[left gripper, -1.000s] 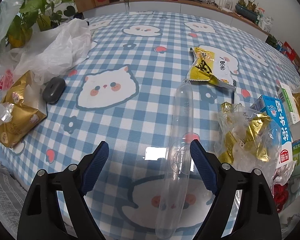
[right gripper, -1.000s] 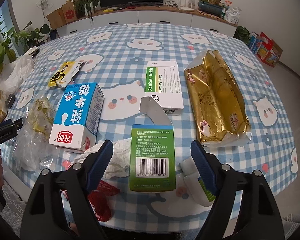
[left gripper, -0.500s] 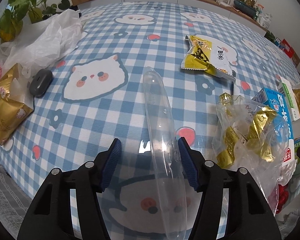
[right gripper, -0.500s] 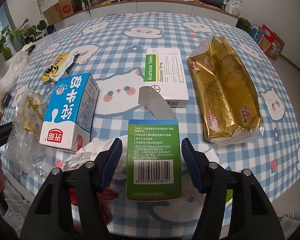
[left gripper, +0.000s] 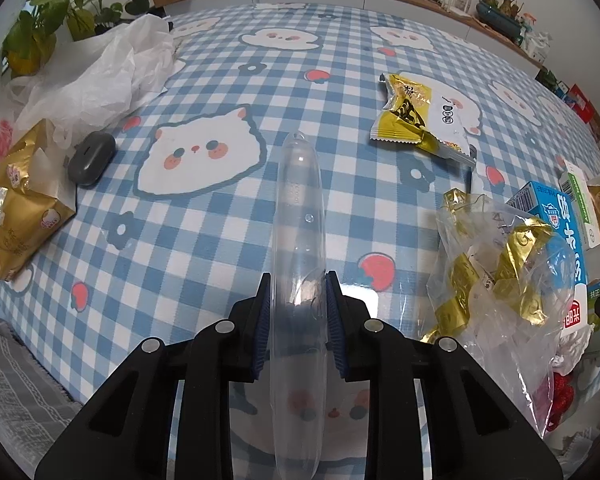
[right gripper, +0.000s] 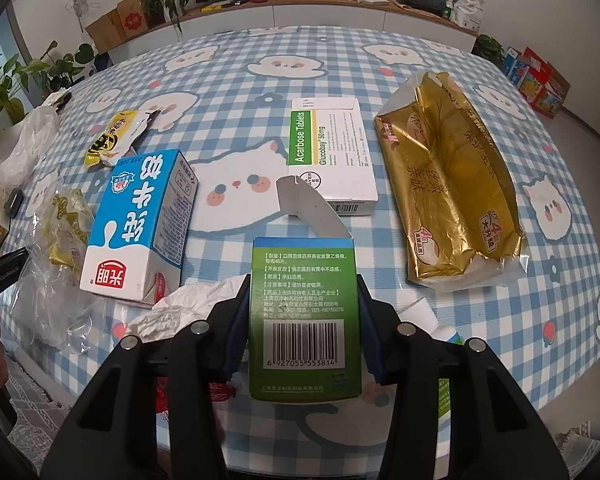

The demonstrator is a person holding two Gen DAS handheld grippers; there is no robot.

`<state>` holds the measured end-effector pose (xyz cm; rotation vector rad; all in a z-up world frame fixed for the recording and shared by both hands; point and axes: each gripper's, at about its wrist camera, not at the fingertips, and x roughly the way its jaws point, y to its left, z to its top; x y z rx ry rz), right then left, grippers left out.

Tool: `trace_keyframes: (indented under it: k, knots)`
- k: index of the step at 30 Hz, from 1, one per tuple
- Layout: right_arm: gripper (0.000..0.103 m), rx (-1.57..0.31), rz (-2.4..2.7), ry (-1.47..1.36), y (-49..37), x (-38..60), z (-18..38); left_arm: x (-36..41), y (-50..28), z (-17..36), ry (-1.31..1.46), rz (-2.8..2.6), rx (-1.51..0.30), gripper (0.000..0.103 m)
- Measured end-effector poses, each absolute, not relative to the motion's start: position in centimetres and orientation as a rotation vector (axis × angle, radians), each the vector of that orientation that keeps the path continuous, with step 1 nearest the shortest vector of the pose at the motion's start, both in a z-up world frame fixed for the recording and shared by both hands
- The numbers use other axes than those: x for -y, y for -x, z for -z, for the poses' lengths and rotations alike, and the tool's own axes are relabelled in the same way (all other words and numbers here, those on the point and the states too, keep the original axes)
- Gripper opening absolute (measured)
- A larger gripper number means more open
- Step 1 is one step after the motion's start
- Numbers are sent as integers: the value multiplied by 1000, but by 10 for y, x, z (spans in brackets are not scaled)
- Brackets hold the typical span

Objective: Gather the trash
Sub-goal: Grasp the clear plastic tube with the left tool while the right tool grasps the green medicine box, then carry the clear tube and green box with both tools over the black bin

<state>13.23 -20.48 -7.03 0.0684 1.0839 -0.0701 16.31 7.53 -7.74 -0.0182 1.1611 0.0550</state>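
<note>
A long clear plastic shell point(left gripper: 300, 200) lies on the checked tablecloth point(left gripper: 220, 248), running away from me. My left gripper point(left gripper: 298, 280) straddles its near part; the jaws are closing and both blue pads press its sides. In the right wrist view a green medicine box point(right gripper: 304, 340) with a barcode and an open grey flap sits between the fingers of my right gripper point(right gripper: 303, 280). Those jaws are closing too, with the pads against the box's two sides.
A yellow snack wrapper point(left gripper: 420, 120), a clear bag of gold wrappers point(left gripper: 496, 280), a white plastic bag point(left gripper: 96, 80) and a grey oval case point(left gripper: 92, 158) surround the left gripper. A blue milk carton point(right gripper: 136, 224), white tablet box point(right gripper: 328, 152), gold pack point(right gripper: 448, 184) and crumpled tissue point(right gripper: 180, 308) surround the right.
Both pairs of jaws have narrowed from wide apart. The left pads now meet the clear shell, which sits centred between them. The right pads now meet the green box.
</note>
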Motion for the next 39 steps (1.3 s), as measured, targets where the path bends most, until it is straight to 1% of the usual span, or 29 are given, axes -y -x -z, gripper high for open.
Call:
trace_keyframes:
  k: [14, 27, 39]
  knots:
    - [44, -988, 59, -75, -115, 205, 31, -58, -128, 28, -7, -15, -1047, 25]
    - [44, -886, 12, -68, -65, 193, -18, -38, -58, -11, -7, 37, -975, 25]
    - [44, -860, 6, -64, -15, 184, -34, -29, 4, -10, 14, 78, -964, 25]
